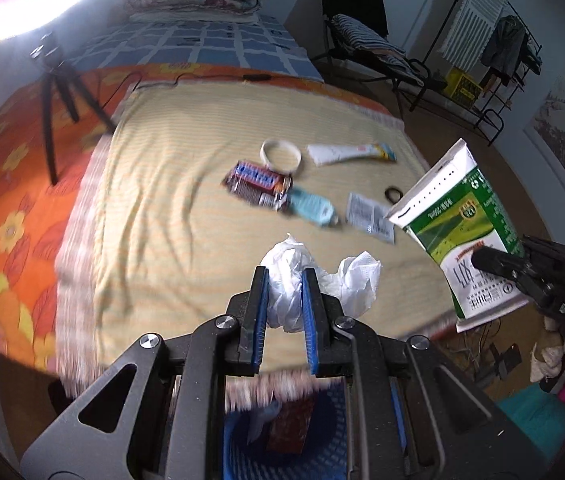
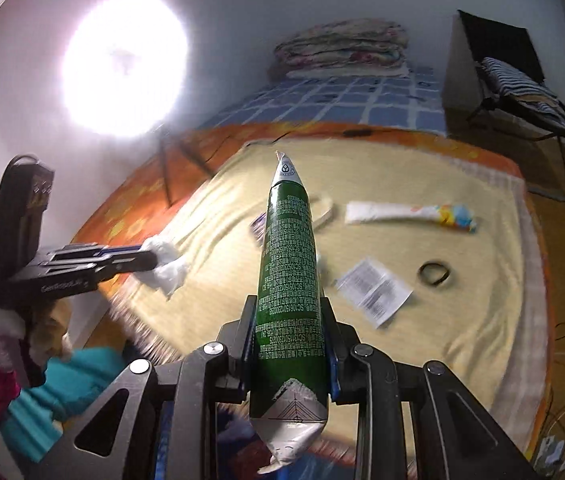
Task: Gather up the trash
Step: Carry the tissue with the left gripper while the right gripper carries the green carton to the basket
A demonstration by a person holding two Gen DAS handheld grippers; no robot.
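1. The left tool (image 1: 285,280) is clamped on a crumpled white tissue (image 1: 286,276), held over the near edge of the bed (image 1: 154,208).
2. The right tool (image 2: 288,312) grips a green-and-white carton (image 2: 288,264) (flattened, tip pointing away).
3. On the bed lie a white tube (image 1: 348,153), a paper label (image 1: 368,213), a black hair tie (image 1: 393,193) and a snack wrapper (image 1: 256,182).
4. A blue basket (image 1: 282,440) sits below the left tool.

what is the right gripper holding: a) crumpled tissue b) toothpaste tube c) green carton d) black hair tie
c: the right gripper is shut on the green carton, while the tube and hair tie lie on the bed and the tissue is in the left gripper.
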